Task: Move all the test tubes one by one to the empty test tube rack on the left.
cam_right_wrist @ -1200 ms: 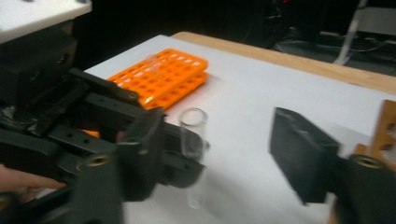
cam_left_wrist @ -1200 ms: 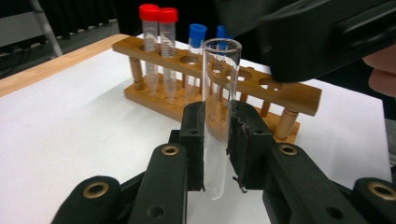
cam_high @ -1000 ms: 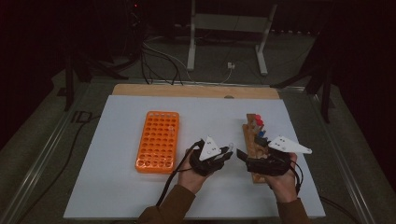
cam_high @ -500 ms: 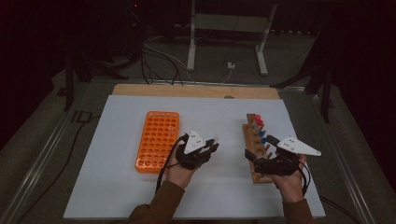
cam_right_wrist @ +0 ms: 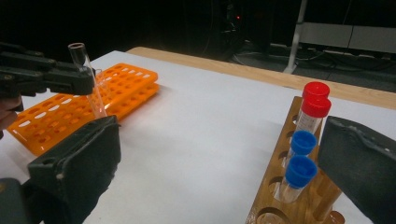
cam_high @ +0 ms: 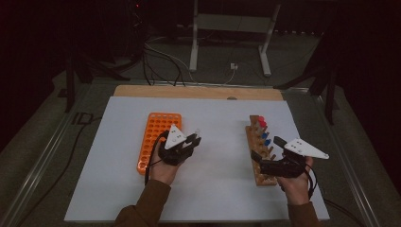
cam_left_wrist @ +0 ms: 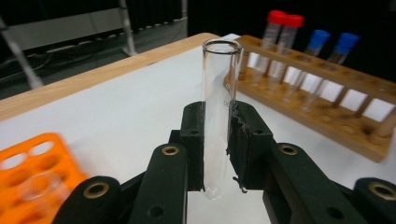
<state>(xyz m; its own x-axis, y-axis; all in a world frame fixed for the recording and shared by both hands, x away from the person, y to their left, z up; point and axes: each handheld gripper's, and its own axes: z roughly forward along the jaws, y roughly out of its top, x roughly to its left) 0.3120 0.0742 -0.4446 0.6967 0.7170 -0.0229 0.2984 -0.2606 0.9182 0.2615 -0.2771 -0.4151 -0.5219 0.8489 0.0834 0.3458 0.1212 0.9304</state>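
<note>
I have the left gripper (cam_left_wrist: 215, 154) clamped on a bare glass tube (cam_left_wrist: 219, 107), pads pressing its lower half, the tube upright with its open mouth on top and no cap. From above, that gripper (cam_high: 193, 140) sits just beside the orange rack (cam_high: 153, 137), at its right edge, with the tube a small pale glint at the tips. The right gripper (cam_right_wrist: 219, 154) has just been opening and now stands wide with nothing between its jaws, parked over the near end of the wooden rack (cam_high: 257, 161), where two red-capped tubes (cam_right_wrist: 315, 105) and two blue-capped tubes (cam_right_wrist: 301, 158) sit in their holes.

I judge the step in hand to be carrying the tube across to the orange rack and seating it in a hole. Next I need to bring the tube's round bottom over one free hole, keep it plumb, and lower it straight before letting go. The rack is blurred in the left gripper view, so I would line up from the high view, and go gently, since glass against plastic can skid or tip
</note>
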